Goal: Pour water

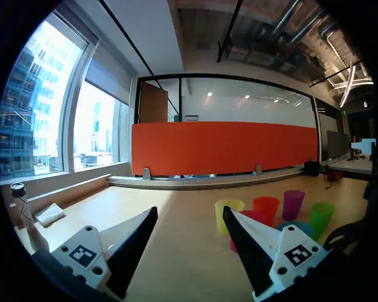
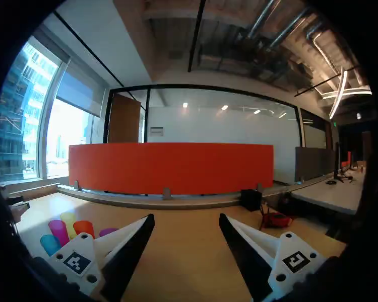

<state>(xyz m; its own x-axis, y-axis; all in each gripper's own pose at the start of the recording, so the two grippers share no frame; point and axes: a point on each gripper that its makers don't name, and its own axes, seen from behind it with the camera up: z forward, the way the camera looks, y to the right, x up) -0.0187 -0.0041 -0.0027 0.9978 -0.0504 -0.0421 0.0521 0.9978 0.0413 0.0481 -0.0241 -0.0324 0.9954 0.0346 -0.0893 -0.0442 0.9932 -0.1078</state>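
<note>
Our left gripper and right gripper hover over the wooden desk, jaws wide apart. Just beyond the left gripper's right finger, coloured cups stand upright in a cluster; an orange divider lines the far edge.

The table is pale wood. On it stand a yellow cup, a red cup, a purple cup, a green cup and a blue cup. Along its far edge runs an orange partition. The left gripper and right gripper are white with black inner faces — each finger bears a black-and-white square marker.
</note>
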